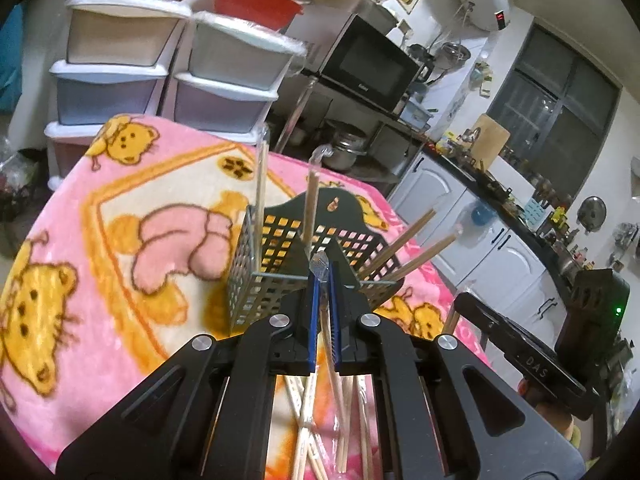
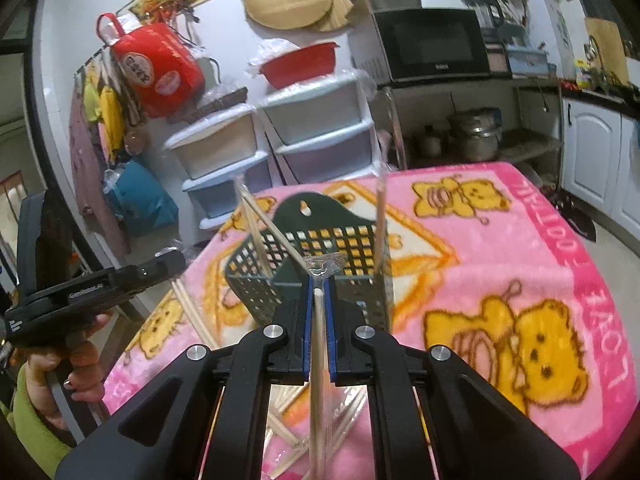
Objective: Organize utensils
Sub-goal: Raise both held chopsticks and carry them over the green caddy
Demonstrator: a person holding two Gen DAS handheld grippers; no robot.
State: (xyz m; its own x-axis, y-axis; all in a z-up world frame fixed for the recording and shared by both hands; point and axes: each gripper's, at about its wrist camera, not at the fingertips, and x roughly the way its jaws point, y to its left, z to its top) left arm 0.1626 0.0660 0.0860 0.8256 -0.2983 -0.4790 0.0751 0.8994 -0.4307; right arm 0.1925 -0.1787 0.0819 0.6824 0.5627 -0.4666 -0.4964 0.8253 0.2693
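A dark perforated utensil holder (image 1: 280, 264) (image 2: 340, 248) stands on the pink bear blanket just beyond both grippers. Two wrapped chopsticks (image 1: 262, 184) stand upright in it and two more (image 1: 404, 240) lean out to the right. My left gripper (image 1: 323, 276) is shut on a chopstick in a clear wrapper (image 1: 320, 266), which pokes out past the blue pads. My right gripper (image 2: 319, 280) is shut on a wooden chopstick (image 2: 317, 332) whose crinkled wrapper end (image 2: 326, 264) sits at the holder's near rim. Several loose chopsticks (image 1: 308, 420) (image 2: 192, 312) lie on the blanket beneath the grippers.
The blanket-covered table (image 2: 520, 248) ends near stacked plastic drawers (image 1: 120, 80) (image 2: 312, 128) and a metal shelf with a microwave (image 2: 432, 44). A hand in a green sleeve (image 2: 76, 364) holds the left unit at the table's left edge. White kitchen cabinets (image 1: 500, 248) stand to the right.
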